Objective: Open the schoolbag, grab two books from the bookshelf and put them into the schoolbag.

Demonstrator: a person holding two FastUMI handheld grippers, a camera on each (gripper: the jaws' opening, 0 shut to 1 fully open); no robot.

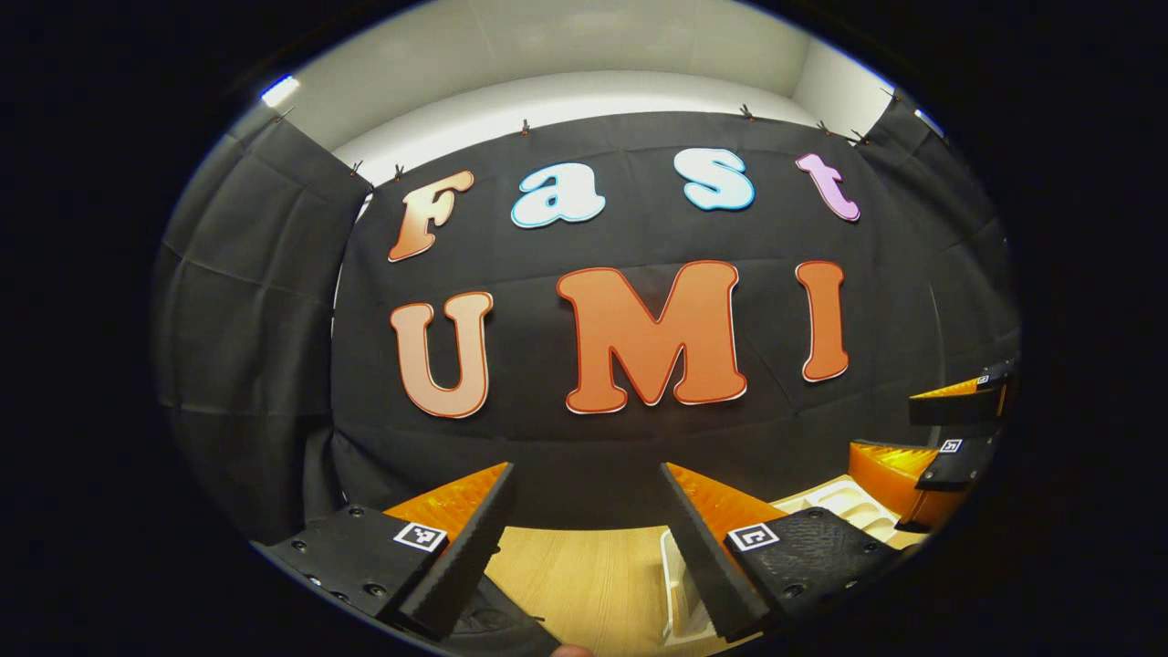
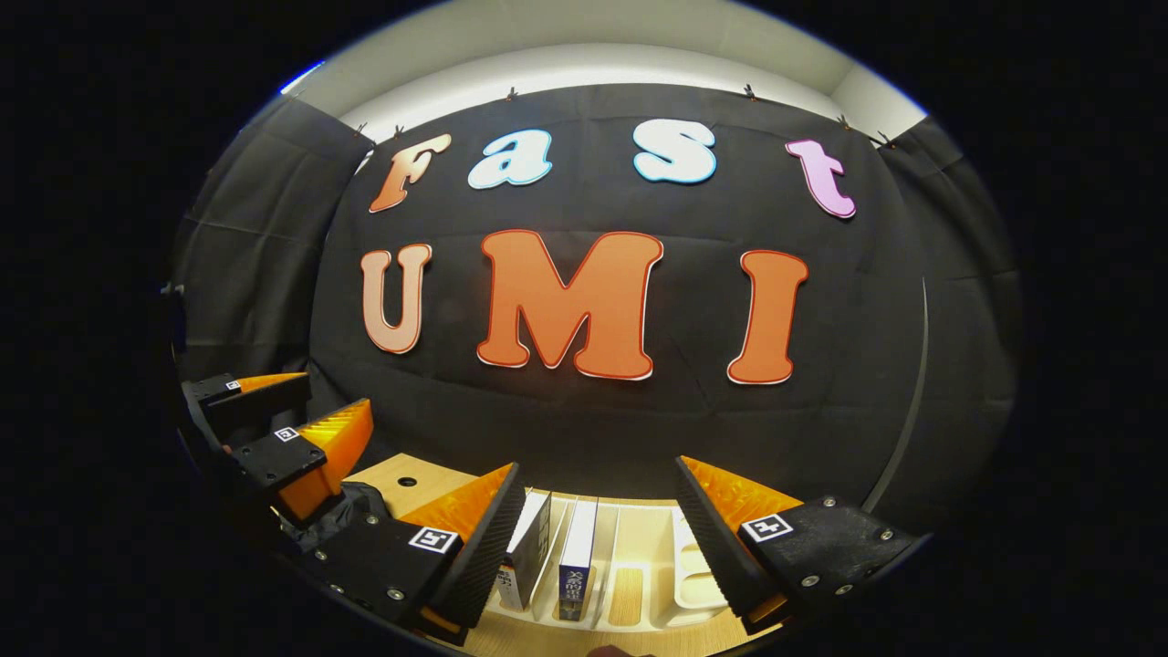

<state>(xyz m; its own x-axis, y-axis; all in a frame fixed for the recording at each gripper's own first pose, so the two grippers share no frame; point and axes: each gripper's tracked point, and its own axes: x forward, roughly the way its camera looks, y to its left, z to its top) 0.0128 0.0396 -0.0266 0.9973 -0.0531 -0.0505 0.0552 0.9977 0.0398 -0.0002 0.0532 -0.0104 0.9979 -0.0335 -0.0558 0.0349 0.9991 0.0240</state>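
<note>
In the right gripper view, two books [image 2: 577,557] stand upright in a white slotted bookshelf rack [image 2: 639,557] on the wooden table. My right gripper [image 2: 598,547] hovers open just above and in front of them, nothing between its fingers. To its left, my left gripper [image 2: 333,397] is open too, over a dark fabric shape [image 2: 351,506] that may be the schoolbag. In the left gripper view, my left gripper [image 1: 589,547] is open above the table. The rack [image 1: 849,506] lies to its right, with my right gripper [image 1: 883,424] above it. Dark fabric [image 1: 497,625] shows at the bottom edge.
The wooden table [image 1: 584,575] runs up to the black cloth wall close behind. A small round hole [image 2: 406,481] sits in the tabletop near the rack's left end. Several rack slots [image 2: 693,575] to the right of the books hold nothing.
</note>
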